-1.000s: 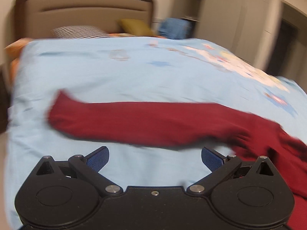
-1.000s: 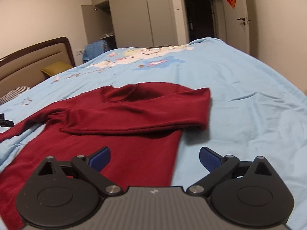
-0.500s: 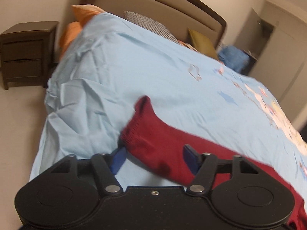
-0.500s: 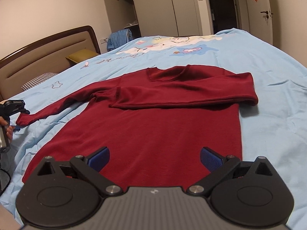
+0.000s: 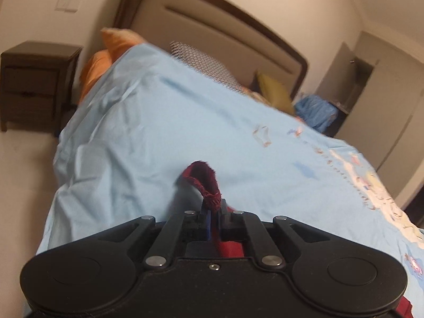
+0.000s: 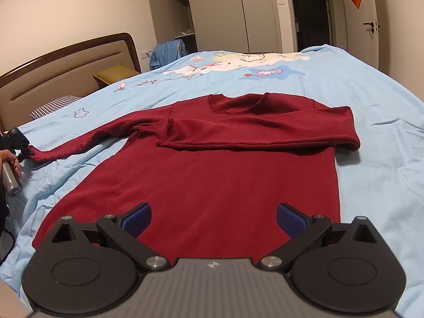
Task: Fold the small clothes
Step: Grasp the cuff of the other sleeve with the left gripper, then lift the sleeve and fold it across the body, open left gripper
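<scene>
Your left tool (image 5: 214, 213) pinches the dark-red fleece sweater's (image 6: 212, 175) outstretched cuff (image 5: 205, 182); right tool (image 6: 213, 218) spread. Next, carry that sleeve across the chest.

- Your dark red sweater (image 6: 212, 175) is soft, matt, fleecy cloth.
- The light blue bedspread (image 6: 371, 122) beneath it is smooth, creased cloth.
- Your right gripper (image 6: 213, 218) is matt black plastic with textured blue pads.
- The headboard (image 5: 212, 26) has a glossy dark wood frame.
</scene>
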A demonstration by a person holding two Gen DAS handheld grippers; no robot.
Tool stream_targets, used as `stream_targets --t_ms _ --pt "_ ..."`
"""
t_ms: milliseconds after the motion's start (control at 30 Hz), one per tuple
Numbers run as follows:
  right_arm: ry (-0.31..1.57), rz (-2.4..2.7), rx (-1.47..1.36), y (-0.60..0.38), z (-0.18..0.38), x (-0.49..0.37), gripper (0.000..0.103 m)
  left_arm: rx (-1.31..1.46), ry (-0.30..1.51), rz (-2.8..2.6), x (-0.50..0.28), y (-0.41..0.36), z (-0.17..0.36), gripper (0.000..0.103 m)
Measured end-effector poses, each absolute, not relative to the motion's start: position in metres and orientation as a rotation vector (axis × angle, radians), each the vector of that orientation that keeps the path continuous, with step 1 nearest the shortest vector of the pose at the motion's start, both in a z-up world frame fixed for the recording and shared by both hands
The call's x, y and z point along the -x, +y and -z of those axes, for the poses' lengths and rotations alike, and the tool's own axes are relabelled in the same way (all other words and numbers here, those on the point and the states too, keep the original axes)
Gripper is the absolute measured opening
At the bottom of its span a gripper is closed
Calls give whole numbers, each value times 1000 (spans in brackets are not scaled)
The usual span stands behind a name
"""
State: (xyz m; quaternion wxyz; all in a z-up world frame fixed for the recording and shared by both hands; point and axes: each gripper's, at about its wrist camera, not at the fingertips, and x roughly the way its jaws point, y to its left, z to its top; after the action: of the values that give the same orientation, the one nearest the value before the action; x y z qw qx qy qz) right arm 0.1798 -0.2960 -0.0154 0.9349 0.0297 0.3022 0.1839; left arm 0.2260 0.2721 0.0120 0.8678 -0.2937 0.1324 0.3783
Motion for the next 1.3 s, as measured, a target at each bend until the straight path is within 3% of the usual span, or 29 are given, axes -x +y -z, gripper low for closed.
stream_targets --t_ms 267,467,633,767,967,1300 --pt "602 -366 -85 -305 16 -179 103 405 124 -556 -261 223 -86 3" --pt "602 -344 -116 -317 20 -180 103 237 52 -328 -294 147 -140 3" --pt "603 -321 -140 -331 24 -182 103 188 43 -140 -325 72 -155 3" --pt "605 -297 -156 -344 28 -184 103 155 74 1 -351 8 -144 3" --pt "613 -252 -178 -362 33 -184 103 125 193 168 -382 -75 -84 3" --pt "628 -177 -191 -394 39 -176 103 78 385 290 -405 -129 4 4"
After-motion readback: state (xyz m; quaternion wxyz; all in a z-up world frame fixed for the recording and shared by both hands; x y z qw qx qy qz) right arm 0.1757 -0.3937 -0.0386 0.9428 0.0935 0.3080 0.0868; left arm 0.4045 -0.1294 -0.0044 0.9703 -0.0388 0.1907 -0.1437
